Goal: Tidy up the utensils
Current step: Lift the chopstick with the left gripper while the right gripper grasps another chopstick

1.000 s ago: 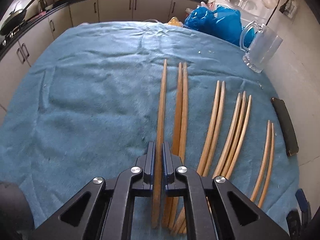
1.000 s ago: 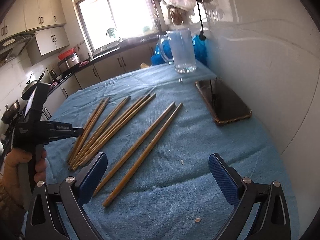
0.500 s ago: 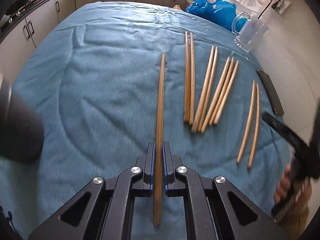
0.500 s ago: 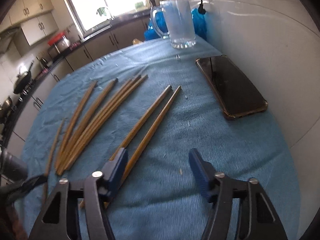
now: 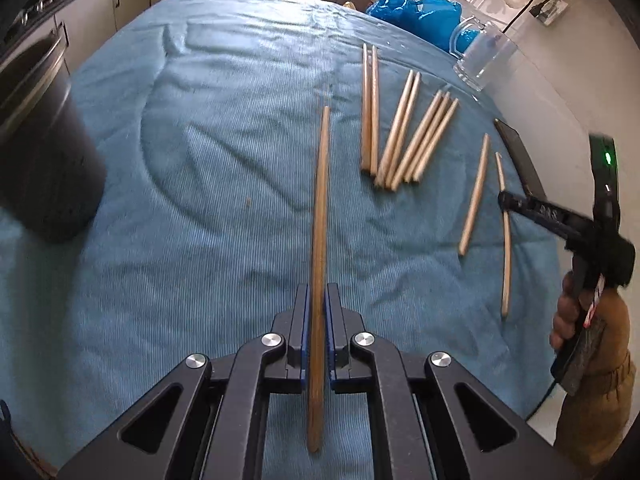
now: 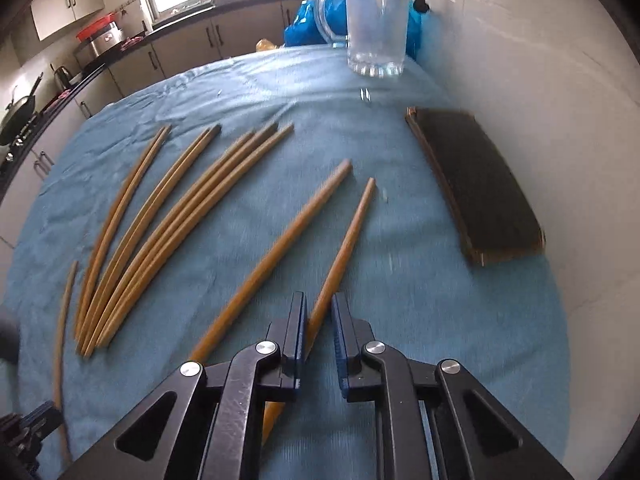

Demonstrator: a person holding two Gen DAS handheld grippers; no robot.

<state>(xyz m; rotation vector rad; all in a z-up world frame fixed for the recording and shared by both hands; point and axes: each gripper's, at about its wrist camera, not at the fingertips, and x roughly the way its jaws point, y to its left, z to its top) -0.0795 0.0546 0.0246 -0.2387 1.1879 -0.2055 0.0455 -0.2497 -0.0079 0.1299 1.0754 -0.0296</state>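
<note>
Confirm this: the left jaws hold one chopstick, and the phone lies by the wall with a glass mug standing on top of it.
Wrong about the mug. In the right wrist view the glass mug stands on the blue cloth, apart from the phone. The rest holds: the left gripper grips one chopstick.

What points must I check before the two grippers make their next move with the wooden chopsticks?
1. Left gripper shut on the long wooden chopstick: ok.
2. Right gripper fingers closing around the thin wooden chopstick, a gap remains on one side: not ok.
3. Neighbouring wooden chopstick lies outside those fingers: ok.
4. Dark flat phone is apart from the right gripper: ok.
5. Black cylindrical container, opening free: cannot tell.
</note>
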